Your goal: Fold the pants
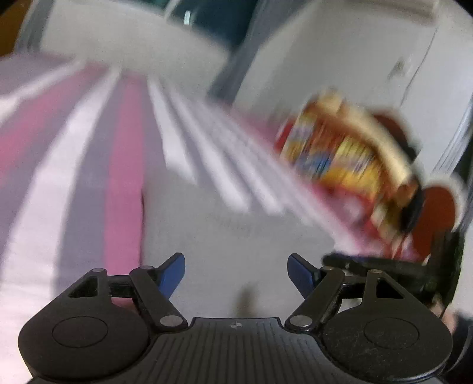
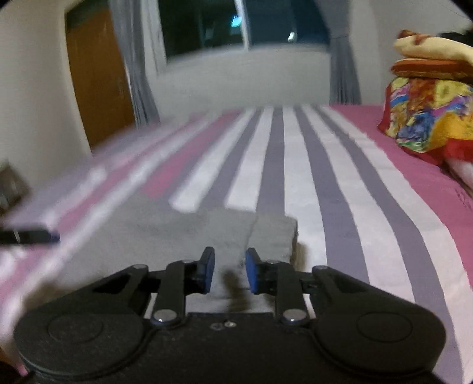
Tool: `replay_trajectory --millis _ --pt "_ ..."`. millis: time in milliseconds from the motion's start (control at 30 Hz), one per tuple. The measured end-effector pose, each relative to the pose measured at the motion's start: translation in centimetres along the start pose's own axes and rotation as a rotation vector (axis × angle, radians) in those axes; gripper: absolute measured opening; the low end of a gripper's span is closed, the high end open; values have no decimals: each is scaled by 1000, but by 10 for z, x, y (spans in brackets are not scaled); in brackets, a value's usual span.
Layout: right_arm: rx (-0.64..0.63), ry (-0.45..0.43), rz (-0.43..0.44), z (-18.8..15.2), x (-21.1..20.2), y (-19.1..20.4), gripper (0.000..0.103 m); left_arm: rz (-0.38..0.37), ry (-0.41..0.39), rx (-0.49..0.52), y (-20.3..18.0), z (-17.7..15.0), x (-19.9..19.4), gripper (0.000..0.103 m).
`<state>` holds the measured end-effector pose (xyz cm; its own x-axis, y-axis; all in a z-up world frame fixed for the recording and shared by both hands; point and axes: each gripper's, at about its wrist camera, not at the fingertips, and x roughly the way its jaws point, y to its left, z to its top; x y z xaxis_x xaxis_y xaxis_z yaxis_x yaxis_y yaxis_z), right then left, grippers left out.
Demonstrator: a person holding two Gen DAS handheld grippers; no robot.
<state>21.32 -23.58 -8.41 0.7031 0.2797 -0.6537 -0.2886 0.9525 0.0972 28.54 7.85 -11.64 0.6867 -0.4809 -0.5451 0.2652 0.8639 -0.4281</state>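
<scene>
Grey pants [image 2: 207,233] lie folded on a striped bed sheet [image 2: 334,189]; in the left wrist view they [image 1: 224,236] fill the middle, blurred by motion. My left gripper [image 1: 236,273] is open wide above the grey cloth and holds nothing. My right gripper [image 2: 230,273] hangs over the near edge of the pants with its jaws partly apart and nothing between them. The left gripper's fingertip [image 2: 44,236] shows at the left edge of the right wrist view. The right gripper [image 1: 384,265] shows dark at the right of the left wrist view.
A stack of colourful folded blankets [image 2: 428,112] sits at the right side of the bed, also blurred in the left wrist view [image 1: 348,153]. A wooden door [image 2: 97,79], curtains [image 2: 133,65] and a dark window [image 2: 242,23] are behind the bed.
</scene>
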Motion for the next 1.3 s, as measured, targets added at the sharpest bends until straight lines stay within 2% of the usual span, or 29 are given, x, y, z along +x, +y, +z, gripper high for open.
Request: replay_trajectory --millis 33,133,233,300,333,433,500,567,633,700,767,867,933,1167,1300 --pt "13 44 2 -3 13 -7 25 28 48 31 0 -3 17 77" --pt "-22 49 24 6 9 -10 29 36 64 116 -16 7 24 77" --pt "-44 -57 47 28 -1 -8 29 21 22 163 -27 31 32 77" --pt "-36 -69 41 40 9 -11 29 38 33 166 -28 50 56 77" --pt "-24 -52 35 47 19 -12 29 56 55 155 -26 56 70 77" --pt "-26 81 -25 49 67 -17 30 92 155 144 -21 62 110 77" --pt "-32 74 -30 49 74 -17 33 109 166 181 -27 62 121 77" --pt "-42 75 -35 50 74 -16 34 116 159 191 -33 62 118 77" --pt "-49 47 -37 47 57 -11 36 130 141 203 -41 61 107 77" --pt "-43 6 -20 47 48 -10 49 156 132 235 -46 54 97 77" --pt "-39 11 -3 38 41 -10 53 199 140 270 -50 46 92 77" --pt "-99 79 -45 25 52 -3 54 239 143 326 -60 35 85 77" --pt "-89 67 -52 26 40 -1 56 252 145 341 -69 34 76 77" --pt "-95 -29 -17 15 -11 14 53 278 120 418 -95 14 38 77" --pt "-108 45 -30 -1 5 14 53 300 167 424 -99 -4 38 77"
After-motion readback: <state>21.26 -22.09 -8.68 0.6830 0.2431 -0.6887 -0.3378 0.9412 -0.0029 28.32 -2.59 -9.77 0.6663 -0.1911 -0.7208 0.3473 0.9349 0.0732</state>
